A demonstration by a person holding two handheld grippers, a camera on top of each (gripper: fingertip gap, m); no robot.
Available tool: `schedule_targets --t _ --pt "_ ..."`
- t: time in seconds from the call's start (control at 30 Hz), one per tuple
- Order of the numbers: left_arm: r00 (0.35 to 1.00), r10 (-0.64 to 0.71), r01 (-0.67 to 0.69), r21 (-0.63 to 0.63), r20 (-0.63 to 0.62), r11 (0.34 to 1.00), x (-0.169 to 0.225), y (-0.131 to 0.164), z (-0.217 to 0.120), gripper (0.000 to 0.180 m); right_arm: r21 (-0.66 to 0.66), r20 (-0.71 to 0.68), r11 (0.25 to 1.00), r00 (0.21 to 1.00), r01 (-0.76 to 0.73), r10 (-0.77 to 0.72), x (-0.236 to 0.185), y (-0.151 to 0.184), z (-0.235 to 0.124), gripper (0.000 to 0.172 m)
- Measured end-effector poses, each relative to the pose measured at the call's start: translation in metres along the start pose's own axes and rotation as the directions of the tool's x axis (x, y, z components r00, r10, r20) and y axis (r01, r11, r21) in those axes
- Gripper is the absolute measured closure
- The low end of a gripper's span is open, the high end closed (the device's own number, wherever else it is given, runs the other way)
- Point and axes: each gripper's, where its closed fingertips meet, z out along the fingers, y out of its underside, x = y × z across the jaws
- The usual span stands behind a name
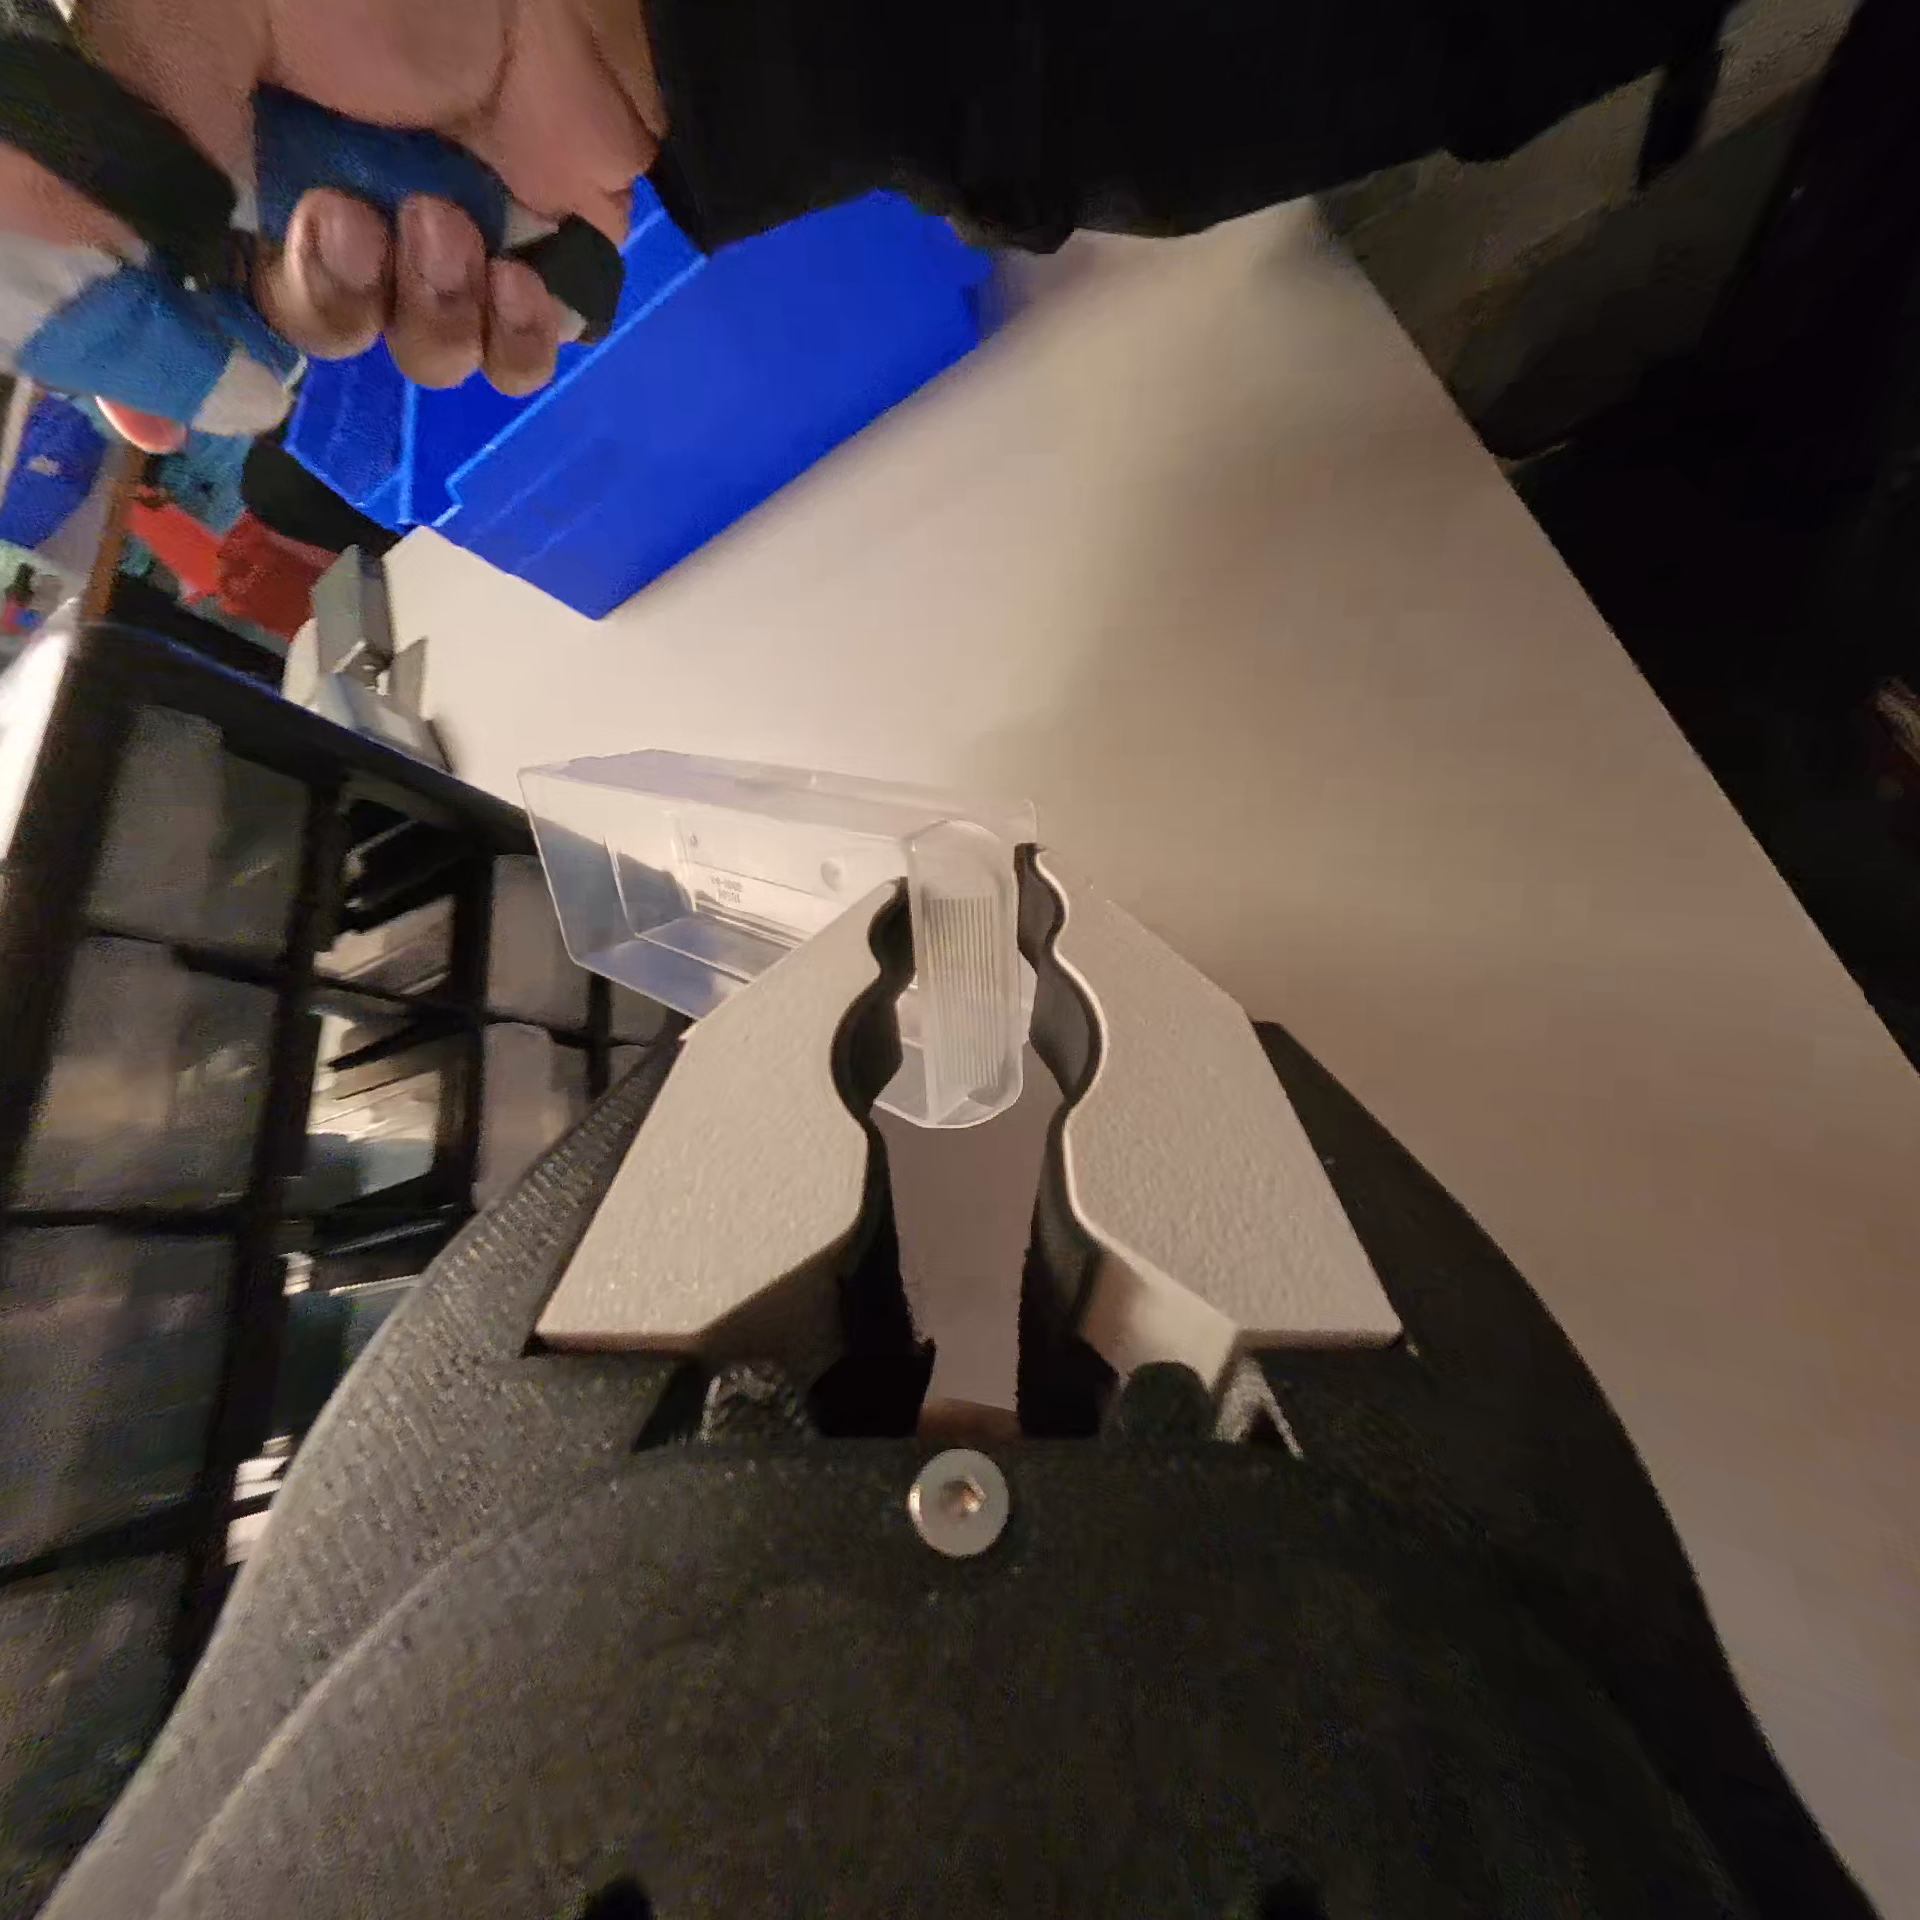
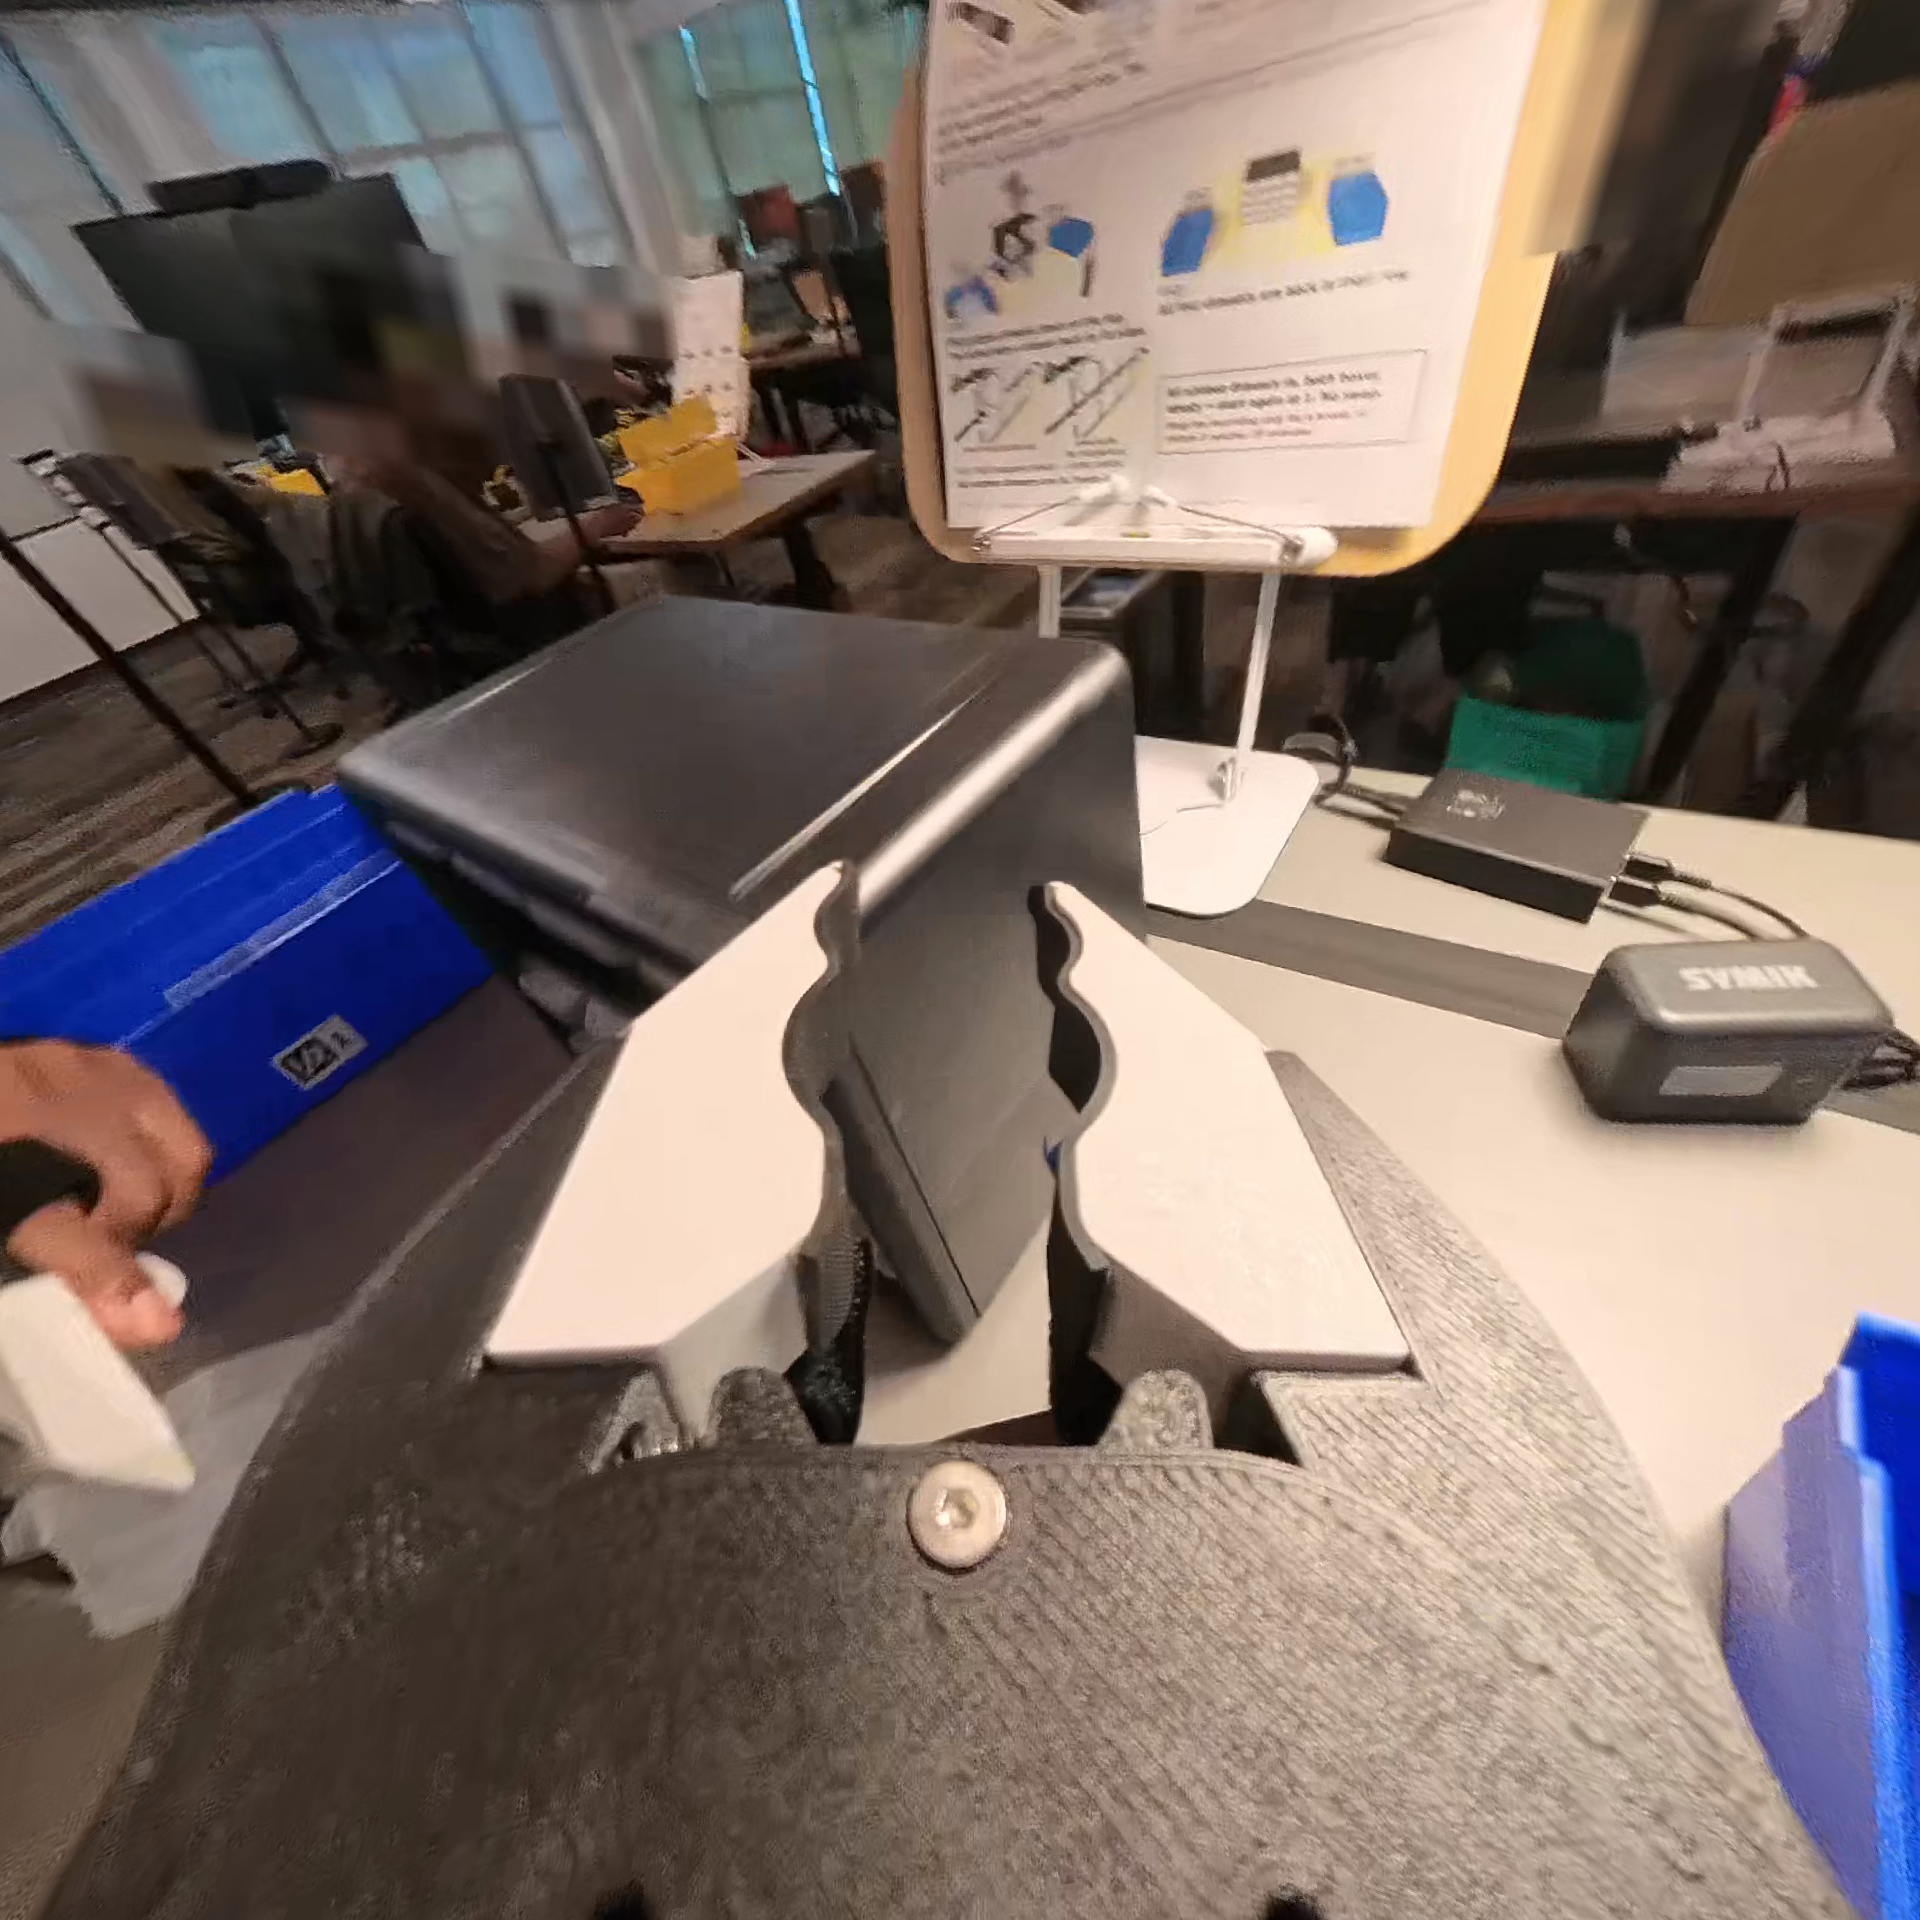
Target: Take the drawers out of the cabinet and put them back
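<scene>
The clear drawer [image 1: 727, 883] is out of the black cabinet [image 2: 748, 748] and lies on the white tabletop [image 1: 1247, 675] just beside the cabinet's front grid. I read it as empty; nothing shows through its walls. My left tongs [image 1: 961, 914] are narrow and closed on the drawer's ribbed pull tab [image 1: 966, 977], with both dark pads against its sides.

My right tongs [image 2: 945, 904] stand part open with nothing between the fingers. They hover over the cabinet's near top corner, and I see no contact with it.

Step in hand, as I judge it: one drawer is being handled outside the cabinet. I cannot tell from this view whether it is being set down or picked up for return.

If it is a return, the next move calls for levelling the drawer, lining it up square with an empty slot in the grid [image 1: 260, 987], and sliding it in straight. The right tongs could brace the cabinet against the push.

Containers: a blue bin [image 1: 727, 416] sits farther along the tabletop, contents not visible. Another blue bin [image 2: 1849, 1558] sits at my right edge, contents also unseen.
</scene>
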Motion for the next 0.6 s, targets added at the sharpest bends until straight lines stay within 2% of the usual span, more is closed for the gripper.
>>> schedule_targets --t 0.07,0.17,0.3,0.5,0.6 --pt "0.999 0.02 -0.019 -0.045 0.034 0.999 -0.01 -0.004 0.0 0.162 -0.025 -0.013 0.999 0.999 -0.041 0.041 0.003 -0.008 0.016 0.129" --pt "0.996 0.055 -0.042 -0.179 0.068 0.983 -0.025 0.002 0.006 0.162 -0.05 0.012 0.995 0.996 -0.088 0.089 0.003 -0.012 0.039 0.118" --pt "0.998 0.036 -0.023 -0.269 0.043 0.963 -0.042 -0.002 0.014 0.162 -0.067 0.066 0.989 0.989 -0.131 0.135 -0.002 -0.006 0.061 0.11" --pt "0.999 -0.03 0.024 -0.348 -0.013 0.937 -0.064 -0.019 0.013 0.162 -0.079 0.06 0.993 0.994 -0.084 0.088 -0.003 -0.009 0.066 0.11" --pt "0.997 -0.071 0.052 -0.425 -0.03 0.904 -0.066 -0.017 0.015 0.162 -0.08 0.079 0.991 0.991 -0.105 0.111 -0.005 -0.008 0.067 0.112"
